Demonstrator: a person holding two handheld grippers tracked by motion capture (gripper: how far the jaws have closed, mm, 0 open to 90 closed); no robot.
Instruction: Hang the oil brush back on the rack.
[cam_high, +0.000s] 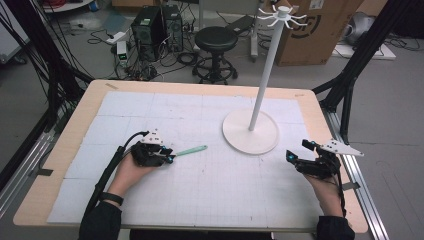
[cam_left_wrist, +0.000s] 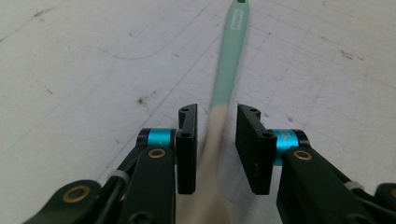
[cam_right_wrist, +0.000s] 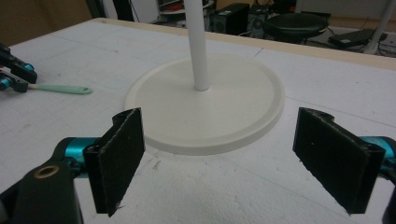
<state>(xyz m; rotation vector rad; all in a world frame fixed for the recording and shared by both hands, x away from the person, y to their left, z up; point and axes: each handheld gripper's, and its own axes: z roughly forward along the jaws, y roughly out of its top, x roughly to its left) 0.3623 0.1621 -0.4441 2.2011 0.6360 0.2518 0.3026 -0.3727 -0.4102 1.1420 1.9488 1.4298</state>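
Covering most of the table (cam_high: 60, 165) was a white gridded foam mat (cam_high: 200, 180), and on its far right part stood a white hook stand (cam_high: 250, 131), a round base with a tall pole topped by a ring of small hooks. Both grippers worked near the mat's front half. The right gripper (cam_high: 295, 156) hung off to the right of the stand's base, its jaws spread wide with nothing between them; in the right gripper view the base (cam_right_wrist: 224, 116) lay just ahead of them.

The left gripper (cam_high: 169, 156) sat over the near end of a mint-and-cream utensil (cam_high: 192, 150) lying flat on the mat, left of the stand and well apart from it. In the left gripper view the jaws stood either side of the cream neck (cam_left_wrist: 212, 140), with a visible gap on the right side, so they were apart and not yet clamped.

The step in hand looked like the grasp itself. Next, the jaws would likely need to close squarely on the slim neck, then lift; probably the hole at the green tip (cam_left_wrist: 240, 3) was meant for a hook.

The utensil's working end was cut off beneath the left gripper, so its kind could not be told. The hooks were too small to count.
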